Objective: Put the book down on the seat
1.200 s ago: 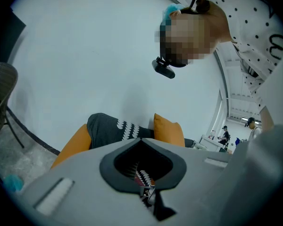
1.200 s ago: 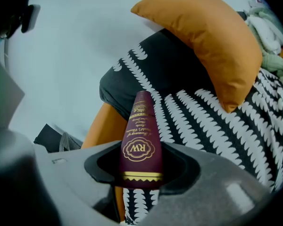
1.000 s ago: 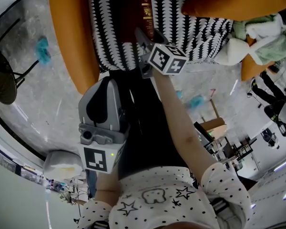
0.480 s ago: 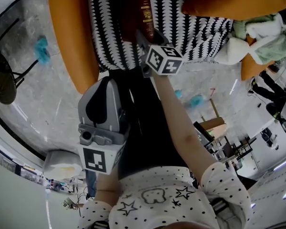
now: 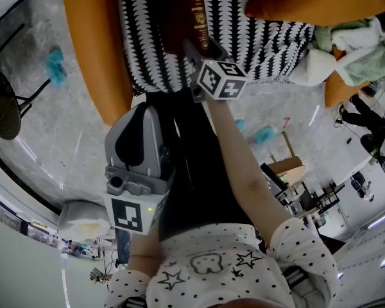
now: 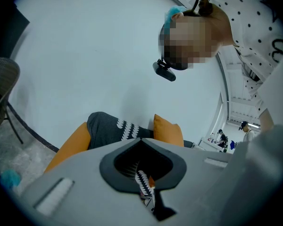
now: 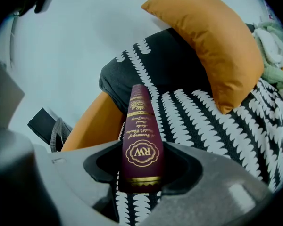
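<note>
A maroon book [image 5: 179,11] with gold lettering lies over the black-and-white patterned seat [image 5: 269,43] at the top of the head view. My right gripper [image 5: 194,47] is at the book's near end. In the right gripper view the book's spine [image 7: 141,140] fills the gap between the jaw tips and both tips touch it, so my right gripper [image 7: 142,146] is shut on the book. The seat cover [image 7: 203,121] shows behind and below it. My left gripper [image 5: 142,114] hangs lower, over my lap and away from the seat. Its jaws meet, so my left gripper [image 6: 141,139] is shut on nothing.
An orange cushion [image 5: 308,2] leans at the seat's back right, and an orange armrest [image 5: 96,50] borders its left side. A heap of pale green and white cloth [image 5: 346,43] lies to the right. A dark round chair [image 5: 0,108] stands on the grey floor at far left.
The right gripper's marker cube has rolled slightly, the book still between the jaws. The left gripper has stayed where it was.
</note>
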Available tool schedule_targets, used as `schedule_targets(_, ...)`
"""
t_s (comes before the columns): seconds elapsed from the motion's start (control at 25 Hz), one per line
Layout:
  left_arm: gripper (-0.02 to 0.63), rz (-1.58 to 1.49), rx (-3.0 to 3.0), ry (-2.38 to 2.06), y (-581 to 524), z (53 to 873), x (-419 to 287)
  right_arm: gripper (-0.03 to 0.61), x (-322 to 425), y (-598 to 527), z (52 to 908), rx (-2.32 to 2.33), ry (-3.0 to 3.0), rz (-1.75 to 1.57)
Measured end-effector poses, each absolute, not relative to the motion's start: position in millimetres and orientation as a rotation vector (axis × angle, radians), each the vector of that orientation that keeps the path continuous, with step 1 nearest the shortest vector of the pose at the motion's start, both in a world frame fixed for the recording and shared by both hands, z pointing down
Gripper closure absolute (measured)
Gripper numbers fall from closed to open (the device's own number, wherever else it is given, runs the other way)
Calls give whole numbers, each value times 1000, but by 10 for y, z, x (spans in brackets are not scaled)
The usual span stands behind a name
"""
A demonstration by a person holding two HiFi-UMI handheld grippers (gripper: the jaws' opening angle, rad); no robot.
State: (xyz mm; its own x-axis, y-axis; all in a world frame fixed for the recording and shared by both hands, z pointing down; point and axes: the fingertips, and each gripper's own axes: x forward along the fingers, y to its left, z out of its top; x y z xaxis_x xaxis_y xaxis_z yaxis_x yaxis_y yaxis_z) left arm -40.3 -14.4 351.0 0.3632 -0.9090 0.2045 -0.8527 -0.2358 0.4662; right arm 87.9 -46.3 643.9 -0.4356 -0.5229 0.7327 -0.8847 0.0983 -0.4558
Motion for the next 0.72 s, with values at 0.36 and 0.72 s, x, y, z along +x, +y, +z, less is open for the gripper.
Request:
schedule_targets(0.36,618,-150,2128,-1520,-149,3539,-474,315,941,-505,6515,1354,-1942,1126)
schedule_targets(0.72,618,-135,2126,-1509,-163,3546,-433,288,1105,-576,6518,1401,-1923,1128)
